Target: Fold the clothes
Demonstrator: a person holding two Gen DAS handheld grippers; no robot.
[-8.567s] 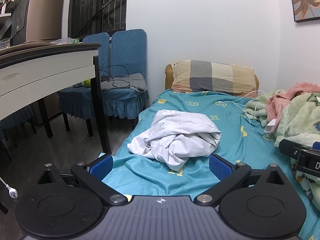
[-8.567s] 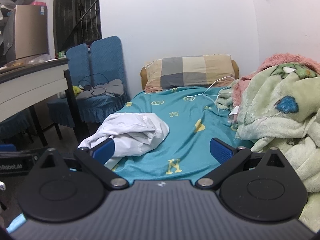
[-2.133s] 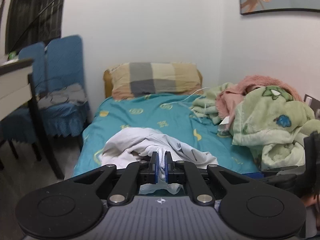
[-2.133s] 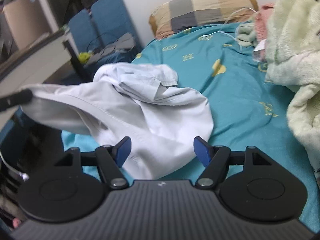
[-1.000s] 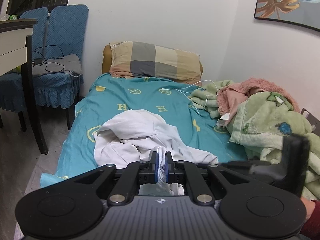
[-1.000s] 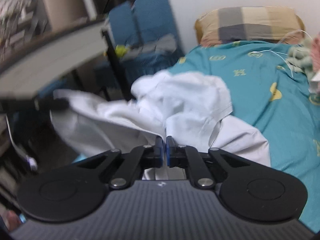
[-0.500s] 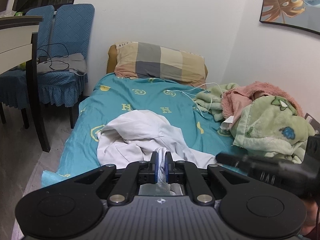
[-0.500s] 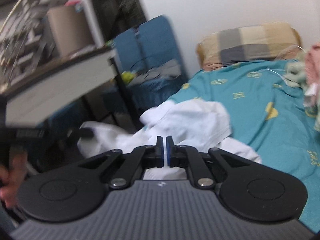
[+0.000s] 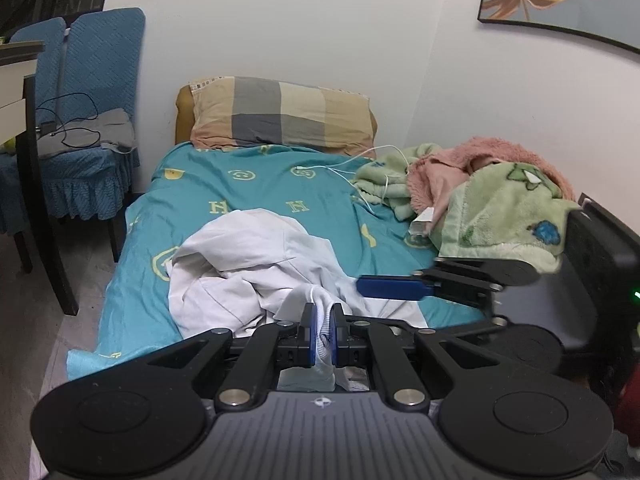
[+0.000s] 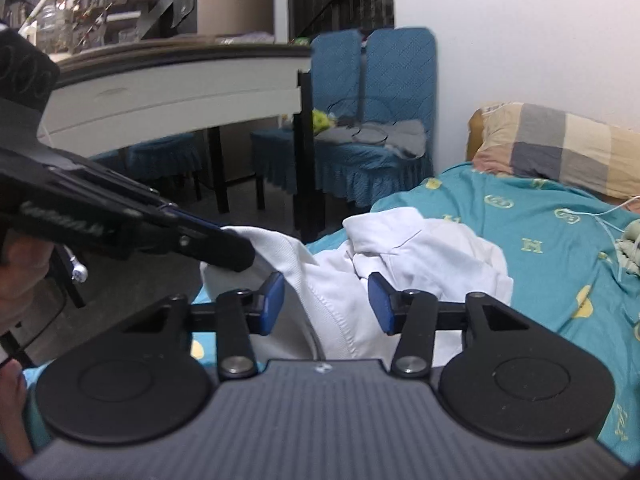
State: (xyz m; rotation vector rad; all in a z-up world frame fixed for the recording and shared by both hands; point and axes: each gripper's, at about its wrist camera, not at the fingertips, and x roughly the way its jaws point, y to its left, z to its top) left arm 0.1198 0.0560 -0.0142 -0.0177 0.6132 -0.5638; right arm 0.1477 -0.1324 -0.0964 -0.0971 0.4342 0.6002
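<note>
A crumpled white garment (image 9: 248,268) lies on the teal bed sheet (image 9: 224,192) near the foot of the bed. My left gripper (image 9: 322,334) is shut on a bunched edge of it and lifts that edge a little. It also shows in the right wrist view (image 10: 236,254), still pinching the white cloth (image 10: 420,256). My right gripper (image 10: 326,304) is open, its blue pads on either side of a fold of the cloth without pinching it. It appears in the left wrist view (image 9: 390,288) to the right, above the garment.
A plaid pillow (image 9: 280,114) lies at the head of the bed. Green and pink blankets (image 9: 492,200) are heaped along the right side, with a white cable (image 9: 360,164) beside them. Blue chairs (image 10: 376,120) and a white desk (image 10: 172,92) stand left of the bed.
My right gripper has opened and swung left toward the garment edge that the left gripper holds. The left gripper stays shut on the cloth.
</note>
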